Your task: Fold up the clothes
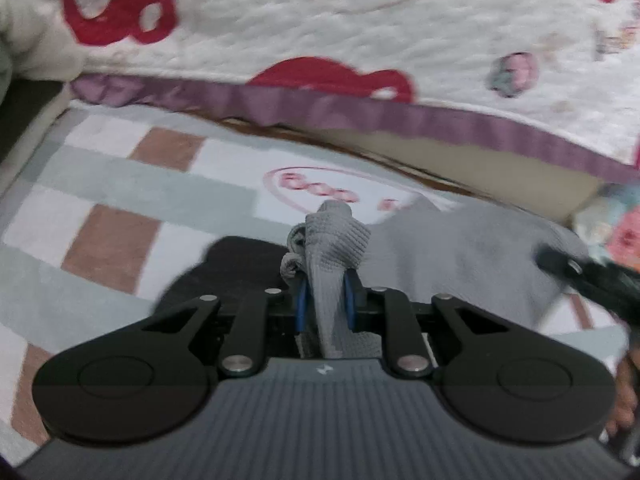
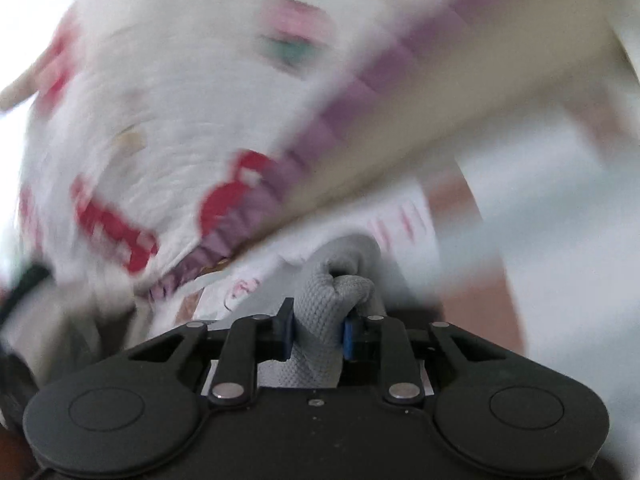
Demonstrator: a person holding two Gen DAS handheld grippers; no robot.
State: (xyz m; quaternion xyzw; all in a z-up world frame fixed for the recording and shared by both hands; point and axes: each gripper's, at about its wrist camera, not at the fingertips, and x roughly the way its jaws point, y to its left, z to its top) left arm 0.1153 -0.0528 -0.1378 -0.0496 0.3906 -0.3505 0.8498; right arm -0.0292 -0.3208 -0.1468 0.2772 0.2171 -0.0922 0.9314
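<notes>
Gripping a bunched fold of the grey knitted garment [image 1: 334, 236], our left gripper [image 1: 326, 300] was nearly closed on it; our right gripper [image 2: 318, 334] likewise pinched the cloth. We held it above a checked rug [image 1: 120, 200], beside a quilt [image 1: 320, 12] patterned with red bears.

My left gripper [image 1: 326, 300] pitches downward, jaws clamped on grey cloth [image 1: 336, 264]; my right gripper [image 2: 318, 336] does likewise, jaws pinching it.
</notes>
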